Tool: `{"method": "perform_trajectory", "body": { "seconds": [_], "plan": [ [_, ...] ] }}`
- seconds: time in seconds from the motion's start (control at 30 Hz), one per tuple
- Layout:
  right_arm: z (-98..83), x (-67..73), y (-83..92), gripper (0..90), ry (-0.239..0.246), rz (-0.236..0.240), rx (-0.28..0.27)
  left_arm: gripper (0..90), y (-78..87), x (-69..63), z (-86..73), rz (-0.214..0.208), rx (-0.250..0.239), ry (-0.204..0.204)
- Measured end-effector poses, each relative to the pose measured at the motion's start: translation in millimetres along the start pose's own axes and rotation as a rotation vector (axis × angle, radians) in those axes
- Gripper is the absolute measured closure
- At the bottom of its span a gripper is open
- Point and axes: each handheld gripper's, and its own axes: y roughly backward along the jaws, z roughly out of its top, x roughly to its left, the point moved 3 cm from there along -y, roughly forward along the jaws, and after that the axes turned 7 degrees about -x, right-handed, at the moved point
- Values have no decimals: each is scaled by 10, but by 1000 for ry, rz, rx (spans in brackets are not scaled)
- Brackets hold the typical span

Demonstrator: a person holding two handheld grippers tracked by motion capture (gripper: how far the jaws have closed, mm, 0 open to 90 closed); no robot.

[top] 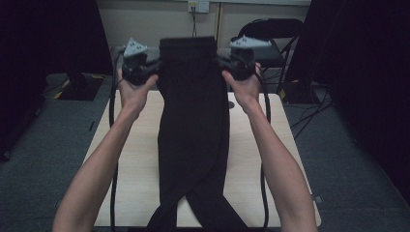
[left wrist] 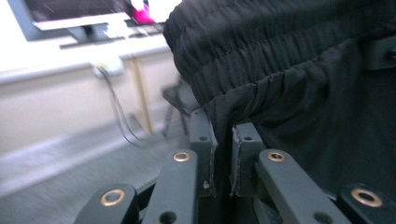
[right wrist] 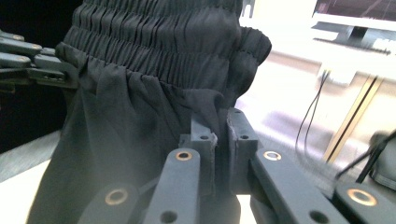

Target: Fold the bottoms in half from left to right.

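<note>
Black trousers [top: 193, 121] hang above the wooden table [top: 135, 159], pinched at either side below the elastic waistband by the left gripper [top: 155, 66] and right gripper [top: 221, 62], their crossed legs cut off at the bottom edge.

lab/studio room: black curtains [top: 372, 72] flank wooden table [top: 140, 159], folding chair [top: 270, 34] behind it, grey carpet [top: 43, 145] beneath.

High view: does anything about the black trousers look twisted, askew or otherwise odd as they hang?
Yes. The black trousers hang by the waistband, pinched at each side by the left gripper and the right gripper. Low down, over the table, the two legs cross each other instead of hanging side by side. No damage shows.
</note>
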Motion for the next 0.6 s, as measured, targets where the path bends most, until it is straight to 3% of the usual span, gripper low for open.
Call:
{"method": "perform_trajectory", "body": {
  "seconds": [0.1, 0.2, 0.23, 0.27, 0.5, 0.53, 0.57, 0.6],
  "plan": [
    [-385, 14, 128, 837, -32, 29, 44, 820, 64, -146, -334, -55, 52, 6],
    [-671, 86, 295, 836, -60, 67, 68, 819, 189, -271, -556, -103, 58, 29],
    [-710, 110, 338, 836, -67, 80, 69, 819, 189, -271, -556, -103, 58, 29],
    [-769, 161, 423, 836, -87, 98, 70, 819, 317, -368, -659, -129, 64, 44],
    [-990, 469, 937, 835, -129, 186, 102, 819, 770, -721, -915, -236, 117, 91],
    [-1031, 507, 1000, 835, -133, 190, 111, 818, 841, -799, -1062, -244, 142, 63],
    [-1031, 507, 1000, 835, -133, 190, 111, 817, 841, -799, -1062, -244, 142, 63],
    [-1144, 584, 1085, 835, -141, 203, 130, 817, 848, -816, -1141, -253, 147, 80]
  ]
}}
